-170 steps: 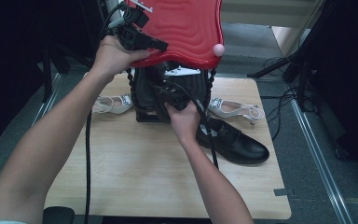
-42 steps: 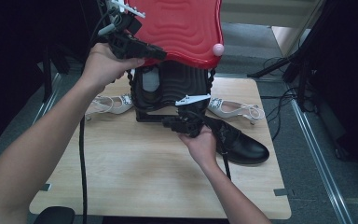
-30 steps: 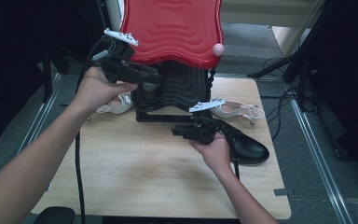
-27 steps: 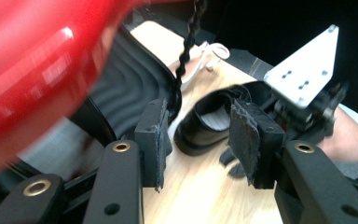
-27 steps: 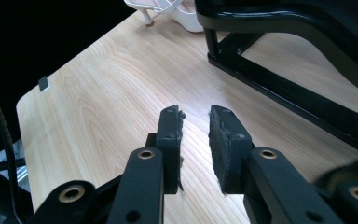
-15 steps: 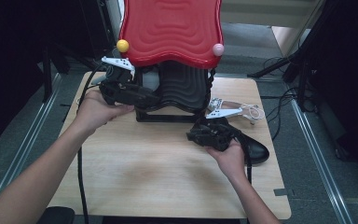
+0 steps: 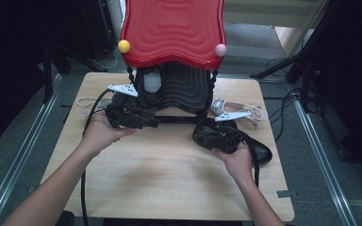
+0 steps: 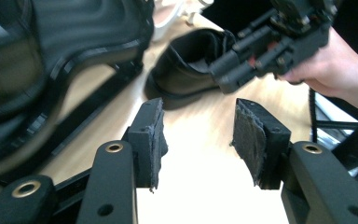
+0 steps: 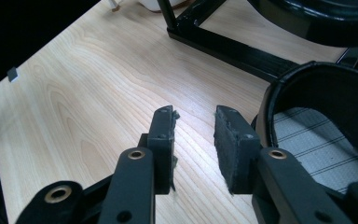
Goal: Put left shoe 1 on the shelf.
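Both grippers have come down from the red rack to table level since the earlier frames. Left gripper sits low at the table's left, just in front of the black stand; its jaws stand well apart, nothing between the pads. Right gripper hovers at the right beside the black shoe; jaws parted by a narrower gap, holding nothing, frayed dark felt on the pads.

Black shoe: smooth, slightly glossy leather, rounded toe, lying on the wooden table right of centre. Right gripper view shows its collar close beside the right jaw, with a pale striped fabric insole inside.

Red rack top: glossy, wavy contoured surface, with a yellow ball and a pink ball at its lower corners. Black stand below is ribbed plastic on a flat frame.

Light strappy sandal lies behind the shoe, partly covered by the right gripper's grey plate. Another pale sandal at far left is mostly hidden behind the left gripper and hand. Left gripper view is blurred over the stand.
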Action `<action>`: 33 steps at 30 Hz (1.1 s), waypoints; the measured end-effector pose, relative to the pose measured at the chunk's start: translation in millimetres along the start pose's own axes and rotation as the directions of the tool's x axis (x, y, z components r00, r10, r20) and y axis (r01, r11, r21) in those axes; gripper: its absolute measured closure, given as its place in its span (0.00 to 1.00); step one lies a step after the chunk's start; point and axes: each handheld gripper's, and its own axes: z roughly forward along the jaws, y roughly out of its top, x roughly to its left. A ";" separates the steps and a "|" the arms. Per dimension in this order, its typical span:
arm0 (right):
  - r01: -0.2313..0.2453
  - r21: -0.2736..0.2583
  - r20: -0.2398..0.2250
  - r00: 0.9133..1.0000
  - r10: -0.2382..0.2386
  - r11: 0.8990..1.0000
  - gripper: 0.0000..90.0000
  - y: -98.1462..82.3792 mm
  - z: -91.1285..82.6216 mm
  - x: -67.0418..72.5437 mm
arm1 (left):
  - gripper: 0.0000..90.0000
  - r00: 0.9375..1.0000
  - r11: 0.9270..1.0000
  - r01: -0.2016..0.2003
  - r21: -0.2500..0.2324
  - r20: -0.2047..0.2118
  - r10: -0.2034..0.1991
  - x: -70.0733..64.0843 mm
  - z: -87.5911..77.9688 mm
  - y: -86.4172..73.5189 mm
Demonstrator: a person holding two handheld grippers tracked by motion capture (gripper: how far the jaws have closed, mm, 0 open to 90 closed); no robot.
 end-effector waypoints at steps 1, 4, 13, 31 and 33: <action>-0.003 0.001 0.001 1.000 0.003 1.000 0.76 -0.2 -0.1 -1.3 | 0.59 1.000 1.000 -0.003 0.003 -0.003 0.003 -0.5 1.2 -3.4; -0.010 -0.003 0.007 1.000 0.010 1.000 0.76 0.4 -1.0 -5.6 | 0.58 1.000 1.000 0.014 -0.013 0.020 -0.013 -0.9 2.3 -13.3; -0.013 0.016 0.052 0.999 0.012 1.000 0.73 2.9 2.6 -15.5 | 0.56 1.000 1.000 0.025 0.013 0.002 -0.025 -0.4 9.4 -43.7; -0.088 0.048 0.122 0.989 0.082 0.995 0.75 2.6 21.2 -35.1 | 0.54 1.000 0.998 0.023 0.050 0.019 -0.024 -2.8 20.6 -83.1; -0.095 0.051 0.132 0.987 0.088 0.994 0.78 3.5 24.8 -34.5 | 0.54 1.000 0.999 0.016 0.050 0.020 -0.017 -3.1 20.9 -84.0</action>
